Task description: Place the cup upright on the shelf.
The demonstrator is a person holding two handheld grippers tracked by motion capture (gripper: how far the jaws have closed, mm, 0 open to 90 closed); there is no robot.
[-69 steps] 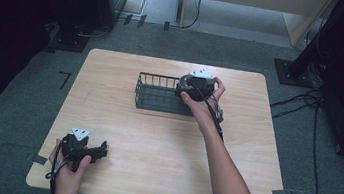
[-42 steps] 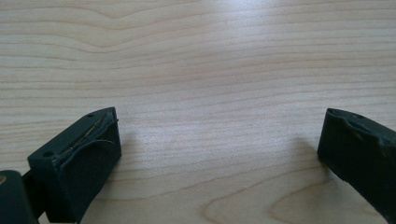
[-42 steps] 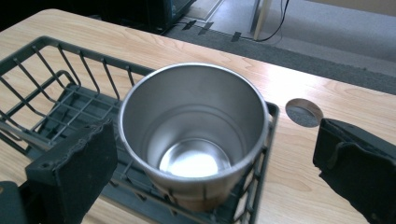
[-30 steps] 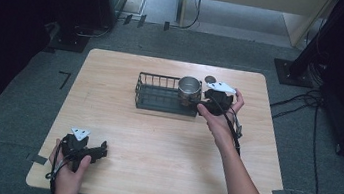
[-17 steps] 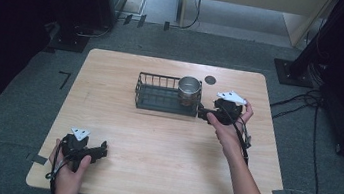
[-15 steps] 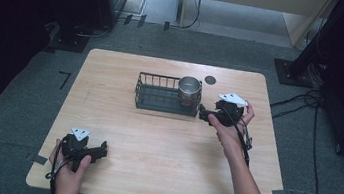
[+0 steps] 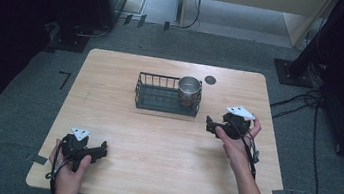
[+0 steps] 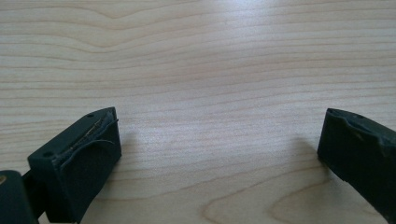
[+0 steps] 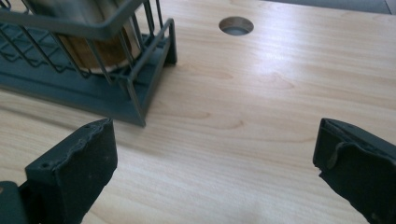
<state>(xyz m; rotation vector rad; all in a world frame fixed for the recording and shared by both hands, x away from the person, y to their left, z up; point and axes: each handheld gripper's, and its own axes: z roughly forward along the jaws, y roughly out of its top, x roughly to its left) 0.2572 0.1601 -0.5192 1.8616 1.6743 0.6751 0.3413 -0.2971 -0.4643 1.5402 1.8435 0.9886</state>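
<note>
A metal cup [image 7: 189,88] stands upright in the right end of a dark wire basket [image 7: 156,96] at the table's middle back; the same cup [image 9: 93,37] and basket [image 9: 70,88] fill the upper left of the right gripper view. My right gripper [image 7: 210,125] hangs open to the right of the basket and a little nearer the person, clear of it, with its jaws wide apart and nothing between them. Over bare wood near the front left corner, my left gripper [image 7: 101,150] is open too.
A round cable hole [image 7: 210,80] sits in the wooden table [image 7: 154,140] just behind and right of the basket. Dark equipment and cables stand on the floor around the table.
My right gripper let go of the cup inside the basket, then drew back to the right and toward the person, open. The left gripper stayed still.
</note>
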